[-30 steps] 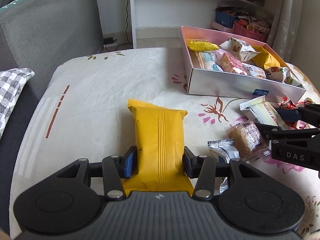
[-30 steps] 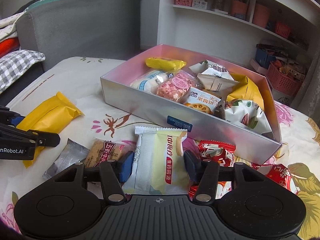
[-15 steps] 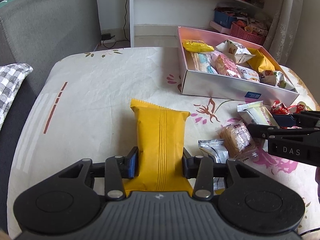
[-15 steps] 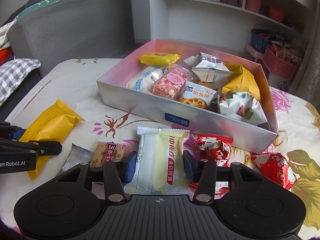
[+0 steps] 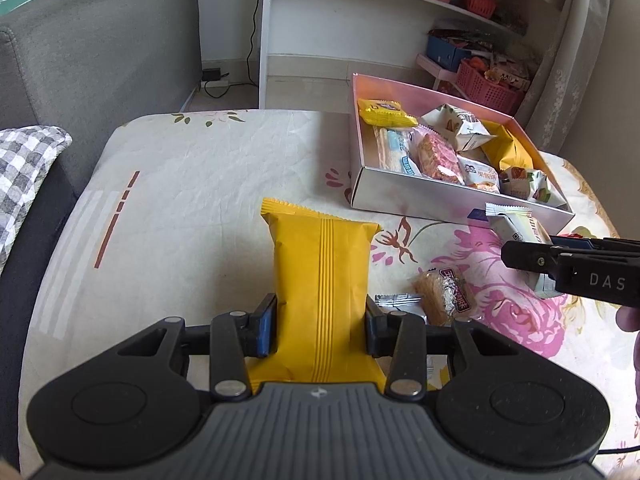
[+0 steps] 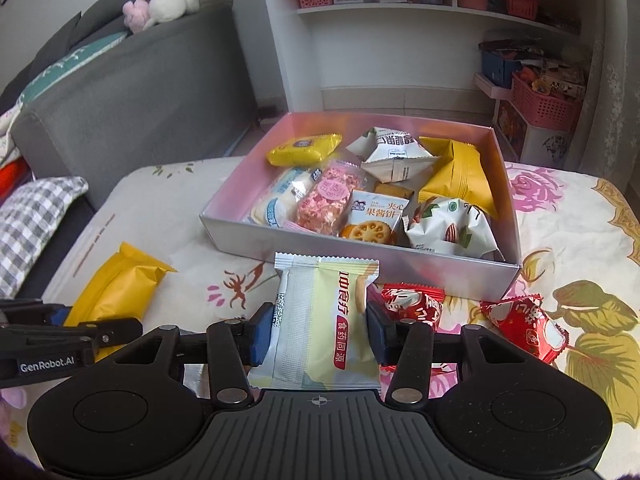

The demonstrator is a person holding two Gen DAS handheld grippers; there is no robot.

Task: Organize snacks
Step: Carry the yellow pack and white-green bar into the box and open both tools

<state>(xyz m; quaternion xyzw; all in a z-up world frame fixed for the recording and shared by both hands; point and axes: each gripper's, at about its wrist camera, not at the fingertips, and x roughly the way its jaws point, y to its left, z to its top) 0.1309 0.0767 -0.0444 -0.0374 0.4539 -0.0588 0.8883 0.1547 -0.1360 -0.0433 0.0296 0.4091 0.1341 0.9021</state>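
The left gripper [image 5: 320, 330] has its fingers [image 5: 266, 330] pressed on both sides of a yellow snack packet [image 5: 320, 272], after closing a little more within the last second. On the flowered bench [image 5: 192, 200], a brown biscuit packet [image 5: 442, 296] lies just right of it. Farther back stands the snack-filled box [image 5: 420, 202]. The right gripper [image 5: 532, 254] enters from the right, gripping a pale packet [image 5: 516, 228].

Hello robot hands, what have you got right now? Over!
Left tongs shut on yellow pack. Right tongs shut on pale green pack, lifted. Snack box ahead, nearly full. Nothing blocking.
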